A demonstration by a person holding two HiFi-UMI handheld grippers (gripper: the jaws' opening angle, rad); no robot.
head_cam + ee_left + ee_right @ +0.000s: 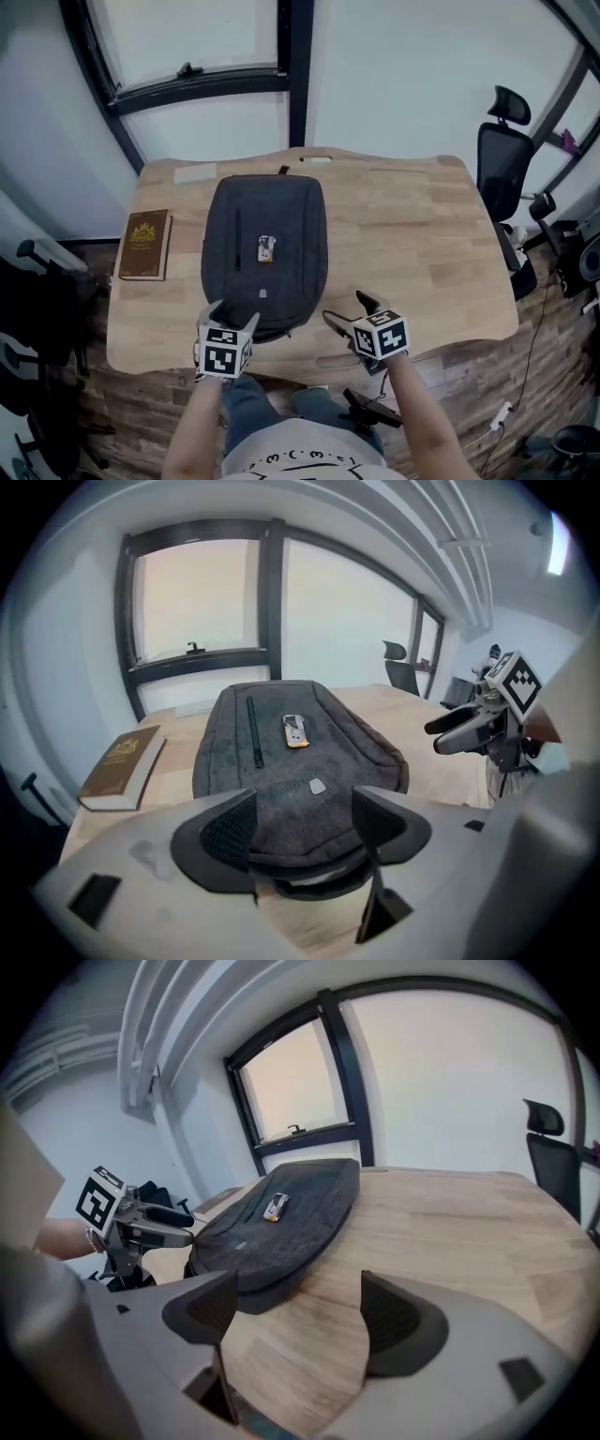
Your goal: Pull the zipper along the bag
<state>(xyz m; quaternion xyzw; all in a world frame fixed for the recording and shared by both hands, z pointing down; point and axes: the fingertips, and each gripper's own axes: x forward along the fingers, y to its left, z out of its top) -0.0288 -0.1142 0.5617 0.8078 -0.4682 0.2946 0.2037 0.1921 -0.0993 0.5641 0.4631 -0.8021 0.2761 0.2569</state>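
Note:
A dark grey backpack [265,253] lies flat on the wooden table [422,244], its near end towards me. A straight zip line [237,239] runs along its front panel, and a small orange and silver tag [266,249] sits beside it. My left gripper [232,317] hovers at the bag's near end, open, with the bag's edge [300,855] showing between its jaws but untouched. My right gripper [345,307] is open to the right of that end, over bare wood [298,1312]. Each gripper view shows the other gripper: the right [459,728] and the left [155,1227].
A brown book [144,245] lies at the table's left edge, left of the bag. A black office chair [502,155] stands beyond the table's right end. Dark window frames [298,66] rise behind the far edge. Bare wood spreads right of the bag.

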